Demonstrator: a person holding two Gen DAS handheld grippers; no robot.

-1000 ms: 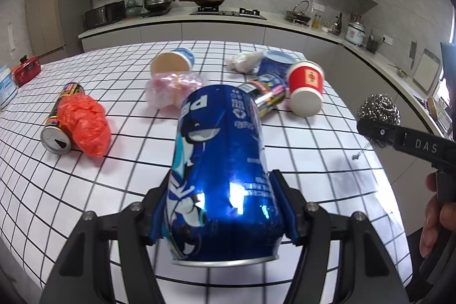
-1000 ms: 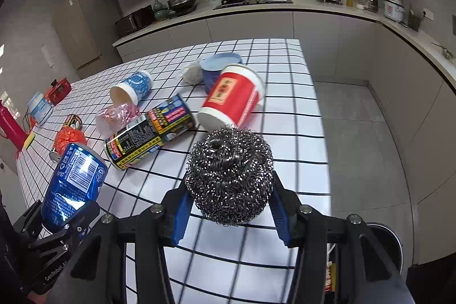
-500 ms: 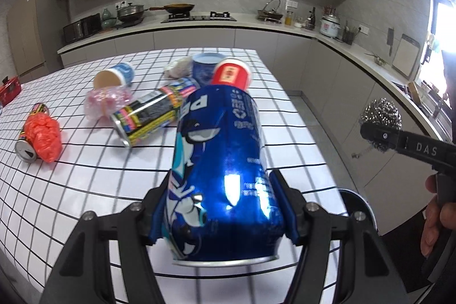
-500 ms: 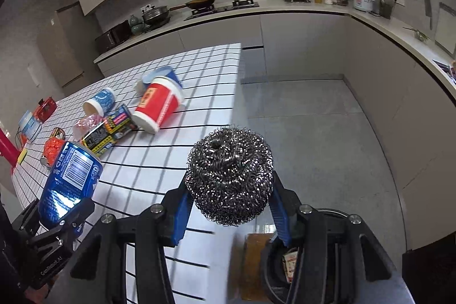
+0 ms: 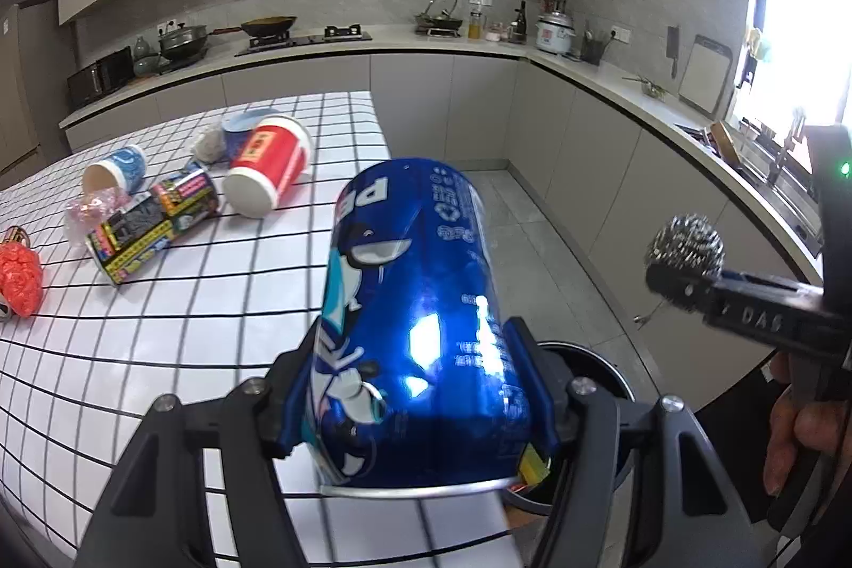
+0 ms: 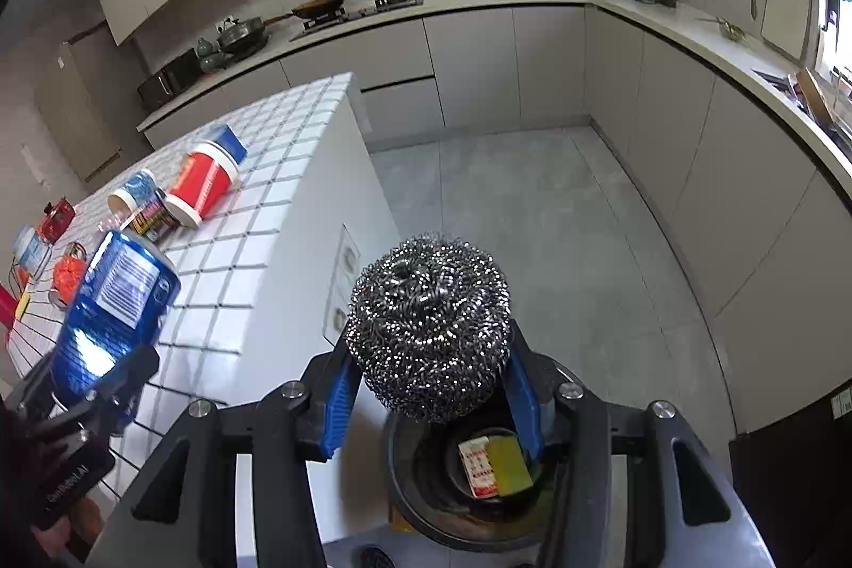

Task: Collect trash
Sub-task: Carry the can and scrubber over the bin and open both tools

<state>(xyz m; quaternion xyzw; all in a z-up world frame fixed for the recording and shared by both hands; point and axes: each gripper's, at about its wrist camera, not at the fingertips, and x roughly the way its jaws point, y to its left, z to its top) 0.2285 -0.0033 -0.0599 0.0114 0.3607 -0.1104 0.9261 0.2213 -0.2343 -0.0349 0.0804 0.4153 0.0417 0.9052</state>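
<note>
My left gripper (image 5: 415, 387) is shut on a blue drink can (image 5: 410, 318), held over the right edge of the checked table (image 5: 175, 302). The same blue can (image 6: 114, 302) shows at the left of the right wrist view. My right gripper (image 6: 428, 387) is shut on a steel wool ball (image 6: 428, 323), directly above a round black trash bin (image 6: 420, 515) on the floor. In the bin lie a red-and-white packet (image 6: 478, 467) and a yellow sponge (image 6: 508, 464). The steel wool ball (image 5: 684, 246) also appears to the right of the can in the left wrist view, above the bin's rim (image 5: 596, 355).
On the table lie a red cup (image 5: 269, 171), a blue cup (image 5: 114, 177), a black-and-yellow can (image 5: 152, 227), pink wrapping (image 5: 90, 208), an orange bag (image 5: 20, 278) and a white wad (image 5: 207, 145). Grey floor (image 6: 559, 238) and L-shaped counters lie beyond. A hand (image 5: 799, 429) holds the right gripper.
Both grippers have swung to the right, off the table and toward the floor. The bin now sits under the steel wool, and the table trash has slid to the left of both views.
</note>
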